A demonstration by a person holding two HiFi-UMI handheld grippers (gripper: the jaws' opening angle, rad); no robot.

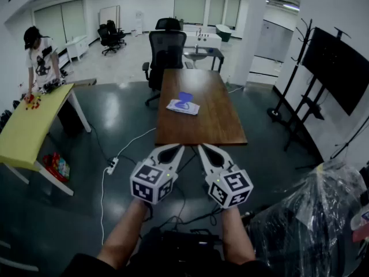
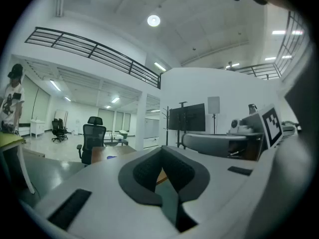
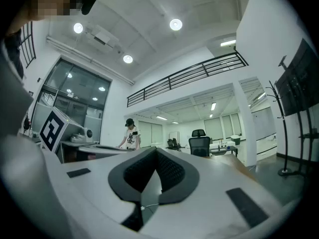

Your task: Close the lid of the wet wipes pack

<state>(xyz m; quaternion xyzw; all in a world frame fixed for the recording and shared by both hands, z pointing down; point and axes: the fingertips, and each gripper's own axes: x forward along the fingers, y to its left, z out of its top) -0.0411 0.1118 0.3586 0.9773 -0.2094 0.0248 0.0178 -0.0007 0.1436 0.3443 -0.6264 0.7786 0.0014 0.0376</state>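
The wet wipes pack [image 1: 183, 105] lies flat in the middle of the brown wooden table [image 1: 202, 120], white with its blue lid standing open. Both grippers hang in the air short of the table's near end, well away from the pack. My left gripper [image 1: 175, 149] is shut with nothing in it; in the left gripper view its tips [image 2: 162, 152] meet, and a small blue spot [image 2: 111, 157] shows far off on the table. My right gripper [image 1: 203, 149] is also shut and empty, its tips [image 3: 155, 151] touching.
A black office chair [image 1: 167, 52] stands at the table's far end. A yellow table [image 1: 26, 128] with a person [image 1: 40, 59] at it is on the left. A power strip [image 1: 112, 165] and cables lie on the floor. A TV on a stand [image 1: 337, 68] and a plastic-wrapped object [image 1: 311, 212] stand at right.
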